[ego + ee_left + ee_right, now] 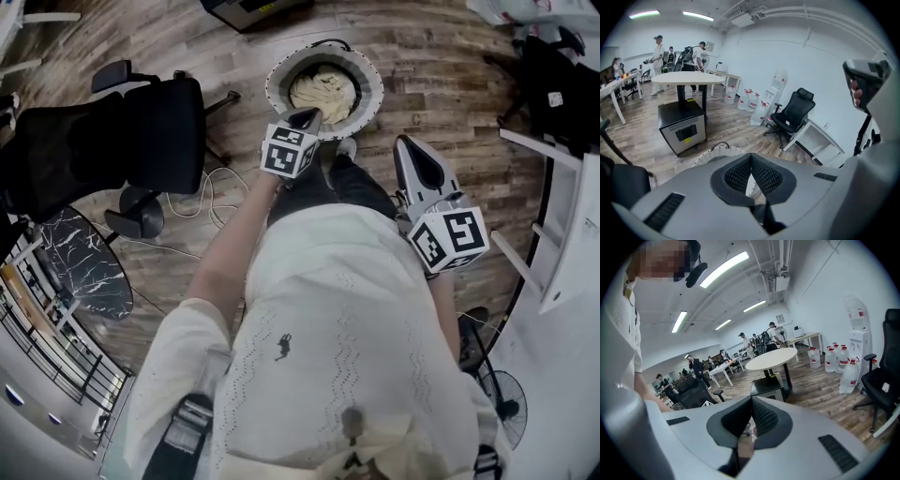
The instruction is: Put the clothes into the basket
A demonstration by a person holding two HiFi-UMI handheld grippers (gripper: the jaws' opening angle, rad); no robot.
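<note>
Right of the black office chair [141,141], the left gripper [302,114], fingers pressed together on nothing, hangs by the near rim of the round basket [367,70], where the cream clothes [323,89] lie bunched. Further right, the right gripper [405,142] is likewise closed and empty. A careless swing, I judge, could clip the light rim and tip the clothes out.
</note>
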